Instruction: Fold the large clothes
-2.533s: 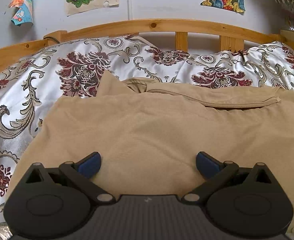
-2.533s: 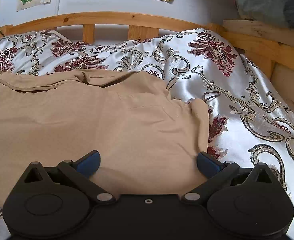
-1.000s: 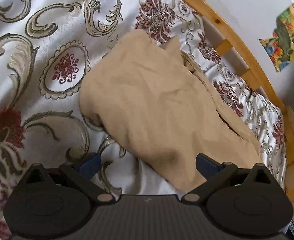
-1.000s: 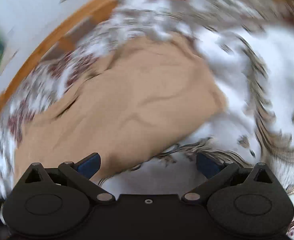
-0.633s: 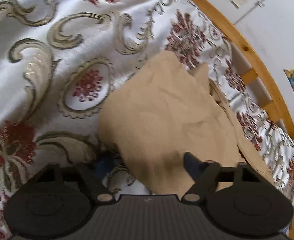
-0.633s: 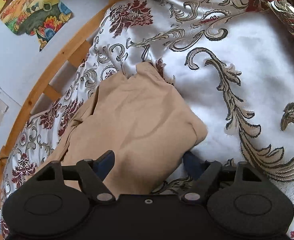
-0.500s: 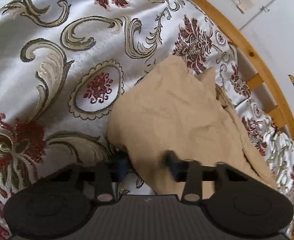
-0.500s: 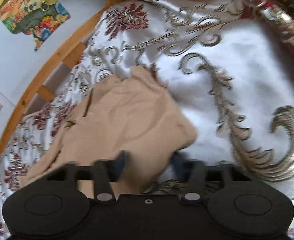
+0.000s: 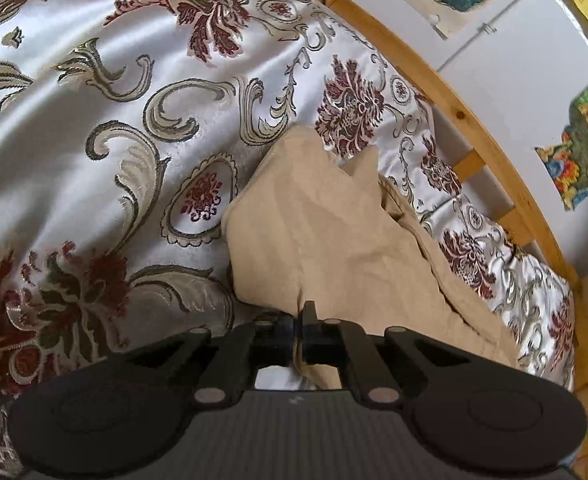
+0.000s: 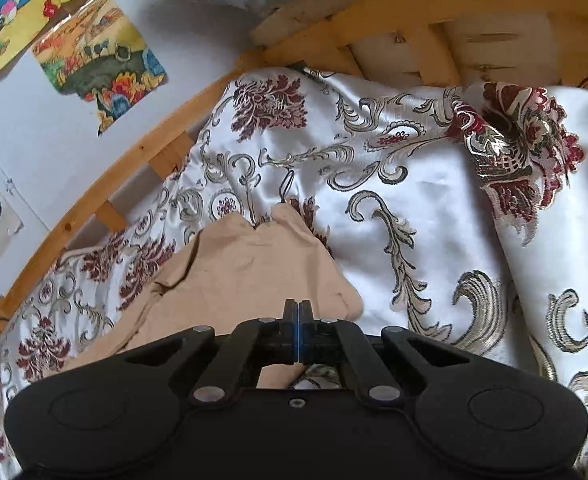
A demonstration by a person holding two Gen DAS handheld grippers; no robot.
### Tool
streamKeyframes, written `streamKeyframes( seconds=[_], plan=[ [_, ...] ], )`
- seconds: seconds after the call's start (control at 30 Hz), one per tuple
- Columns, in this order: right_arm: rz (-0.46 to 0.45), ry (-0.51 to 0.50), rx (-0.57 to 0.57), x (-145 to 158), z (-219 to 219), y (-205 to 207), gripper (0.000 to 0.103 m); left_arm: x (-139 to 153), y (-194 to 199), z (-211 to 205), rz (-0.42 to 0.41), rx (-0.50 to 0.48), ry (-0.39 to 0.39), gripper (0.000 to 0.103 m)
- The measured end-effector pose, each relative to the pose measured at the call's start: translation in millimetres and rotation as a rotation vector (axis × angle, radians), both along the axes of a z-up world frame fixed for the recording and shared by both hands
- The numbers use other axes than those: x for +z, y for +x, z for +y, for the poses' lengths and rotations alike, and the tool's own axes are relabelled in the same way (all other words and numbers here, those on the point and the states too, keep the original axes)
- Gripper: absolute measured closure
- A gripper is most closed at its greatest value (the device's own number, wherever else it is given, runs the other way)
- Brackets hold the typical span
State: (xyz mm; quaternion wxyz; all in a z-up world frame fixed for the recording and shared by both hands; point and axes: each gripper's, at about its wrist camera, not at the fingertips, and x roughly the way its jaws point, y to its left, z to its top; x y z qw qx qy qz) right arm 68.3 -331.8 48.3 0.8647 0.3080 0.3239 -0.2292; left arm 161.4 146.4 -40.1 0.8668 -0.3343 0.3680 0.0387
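My left fingers (image 9: 299, 322) were pinched together at the bottom centre of the left wrist view, clamped on the near edge of the tan garment (image 9: 334, 248), a thin fold of cloth caught between the pads. My right fingers (image 10: 298, 320) were likewise pressed closed at the bottom centre of the right wrist view; they sat right at the garment's (image 10: 254, 276) near corner, and cloth showed just under them, so they appeared to have that edge nipped too. The garment lay on the bed, over a silvery satin bedspread (image 9: 94, 120) with dark red flowers and grey-gold scrolls. In the left view it ran from the fingers up toward the centre and off to the lower right; in the right view it ran from the fingers to the left. A curved wooden bed rail (image 9: 474, 128) crossed the upper right of the left view, with colourful pictures (image 10: 102, 60) on the white wall beyond.
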Motion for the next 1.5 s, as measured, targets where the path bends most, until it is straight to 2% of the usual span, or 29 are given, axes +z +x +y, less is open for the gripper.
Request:
streamKeyframes(
  seconds=[0.07,0.1,0.2,0.23,0.3,0.33,0.37,0.4,0.47,0.53,0.67,0.77,0.83,0.87,0.93,1.0,1.03,1.1,1.2,1.3,1.4,1.5],
  plan=[
    [0.009,-0.019,0.05,-3,5,7,0.086,-1,3,0,0.0,-0.007,0.005,0.101],
    [0.008,-0.034,0.078,-3,9,10,0.083,-2,4,1,0.001,-0.007,-0.001,0.1],
    [0.008,-0.123,0.223,-7,31,32,0.073,-7,7,4,0.0,-0.008,-0.018,0.097],
    [0.007,-0.16,0.286,-10,42,43,0.067,-10,7,4,-0.002,-0.01,-0.02,0.095],
    [-0.013,-0.258,0.445,-17,70,65,0.059,-15,7,4,-0.011,-0.018,-0.027,0.09],
    [-0.023,-0.317,0.527,-21,85,75,0.051,-17,7,4,-0.016,-0.027,-0.032,0.087],
    [-0.032,-0.375,0.602,-25,99,82,0.041,-19,8,3,-0.021,-0.037,-0.034,0.081],
    [-0.043,-0.436,0.666,-30,113,88,0.038,-21,9,1,-0.026,-0.046,-0.036,0.074],
    [-0.074,-0.552,0.761,-40,135,101,0.034,-24,10,-2,-0.038,-0.058,-0.041,0.063],
    [-0.101,-0.618,0.805,-47,150,113,0.031,-25,13,-5,-0.044,-0.065,-0.032,0.056],
    [-0.109,-0.726,0.876,-69,174,130,0.026,-27,23,-9,-0.043,-0.083,0.002,0.052],
    [-0.084,-0.747,0.903,-87,184,135,0.029,-32,30,-5,-0.027,-0.07,-0.037,0.039],
    [-0.065,-0.749,0.909,-96,185,135,0.029,-33,31,-5,-0.031,-0.057,-0.048,0.037],
    [-0.057,-0.755,0.91,-100,186,134,0.029,-33,32,-7,-0.031,-0.053,-0.036,0.037],
    [-0.062,-0.765,0.908,-104,188,132,0.03,-30,33,-12,-0.03,-0.043,0.005,0.045],
    [-0.068,-0.762,0.905,-105,188,131,0.029,-26,34,-16,-0.029,-0.03,0.043,0.07],
    [-0.07,-0.757,0.904,-104,187,131,0.029,-23,34,-18,-0.034,-0.037,0.054,0.074],
    [-0.072,-0.737,0.9,-103,184,131,0.029,-13,34,-24,-0.047,-0.047,0.103,0.091],
    [-0.08,-0.707,0.894,-104,180,132,0.029,14,33,-42,-0.122,-0.112,0.193,0.099],
    [-0.083,-0.646,0.882,-102,173,136,0.029,54,36,-77,-0.226,-0.27,0.328,0.101],
    [-0.127,-0.503,0.828,-90,150,138,0.032,92,43,-111,-0.303,-0.406,0.421,0.101],
    [-0.099,-0.325,0.677,-61,116,146,0.031,123,50,-148,-0.341,-0.553,0.537,0.101]
  ],
)
